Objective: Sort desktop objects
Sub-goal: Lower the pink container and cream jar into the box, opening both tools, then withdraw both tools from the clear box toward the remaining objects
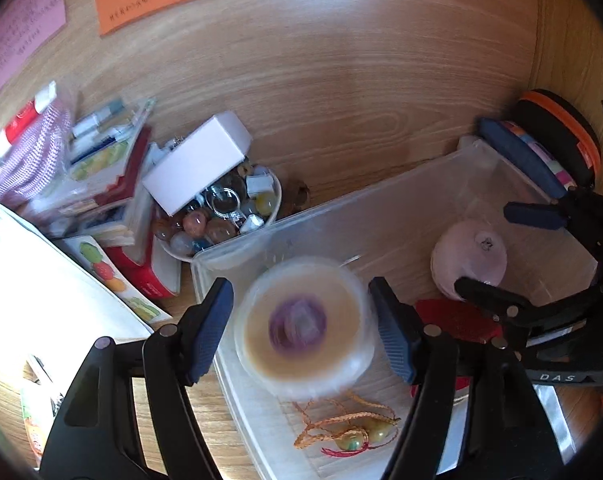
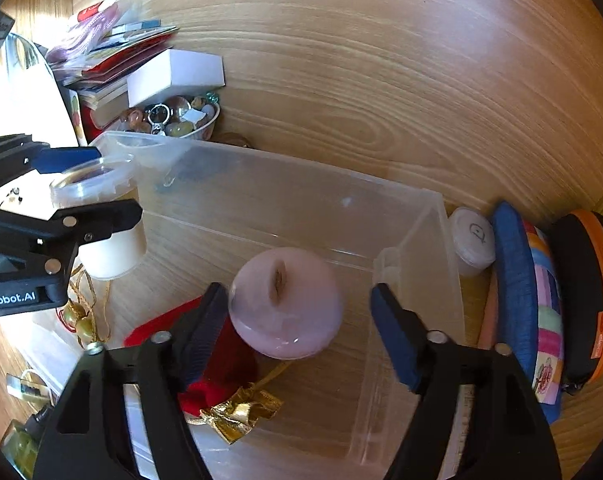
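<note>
Tongs (image 1: pixel 301 328) spread around blurred jar (image 1: pixel 303 326)

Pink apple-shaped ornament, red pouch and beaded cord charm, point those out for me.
Pink apple-shaped ornament (image 2: pixel 287 304), right wrist view, its rounded top.
Red pouch (image 2: pixel 225 364), right wrist view, its red cloth.
Beaded cord charm (image 1: pixel 351 442), left wrist view, green bead.

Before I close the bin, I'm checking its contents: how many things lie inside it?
4: a pink ball mid-bin, a red pouch beside it, a green-bead cord near the left end, and a jar between the left gripper's fingers. More may be hidden.
</note>
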A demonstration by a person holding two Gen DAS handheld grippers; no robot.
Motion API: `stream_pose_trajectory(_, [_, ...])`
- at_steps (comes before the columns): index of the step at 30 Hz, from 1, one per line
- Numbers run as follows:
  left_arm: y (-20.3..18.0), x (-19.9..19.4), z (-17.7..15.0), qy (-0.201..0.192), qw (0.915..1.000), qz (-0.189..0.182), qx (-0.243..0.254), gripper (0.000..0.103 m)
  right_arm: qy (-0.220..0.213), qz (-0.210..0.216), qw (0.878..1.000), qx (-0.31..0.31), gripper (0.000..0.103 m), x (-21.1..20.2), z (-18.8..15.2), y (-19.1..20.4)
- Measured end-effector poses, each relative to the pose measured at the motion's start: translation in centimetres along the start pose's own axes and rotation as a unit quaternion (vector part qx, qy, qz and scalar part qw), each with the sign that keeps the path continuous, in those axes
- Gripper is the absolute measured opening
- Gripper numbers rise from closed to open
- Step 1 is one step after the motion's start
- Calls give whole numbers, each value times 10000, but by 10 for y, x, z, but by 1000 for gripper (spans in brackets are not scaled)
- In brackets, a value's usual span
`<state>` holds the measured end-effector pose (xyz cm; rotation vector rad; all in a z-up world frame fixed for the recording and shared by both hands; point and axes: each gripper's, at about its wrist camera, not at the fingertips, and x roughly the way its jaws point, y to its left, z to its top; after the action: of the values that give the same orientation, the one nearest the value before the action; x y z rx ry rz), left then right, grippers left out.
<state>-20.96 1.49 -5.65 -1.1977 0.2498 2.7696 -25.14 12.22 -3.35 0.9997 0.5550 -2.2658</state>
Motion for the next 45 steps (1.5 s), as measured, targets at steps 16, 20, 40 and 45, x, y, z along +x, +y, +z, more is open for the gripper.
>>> stream_pose_trajectory(16, [1,-5,1,-258,9997,-11,-26,96,-519,50,9986,-89,80,-31,4,2])
stream_pose_trajectory(20, [7,-13,3,-252,9995,-181,-92,96,-606,-60,9981,-123,81,-38,6,0])
stream_pose_trajectory(40, [8,-93,-23,-530,9982,221,-194,98,-908,-415,9949,-170,83,-126,-25,4])
stream_pose_trajectory(45, [10,-110,-45,-419,9984,248,-271,98,-1023,-416,9938,-113,83,-150,-52,12])
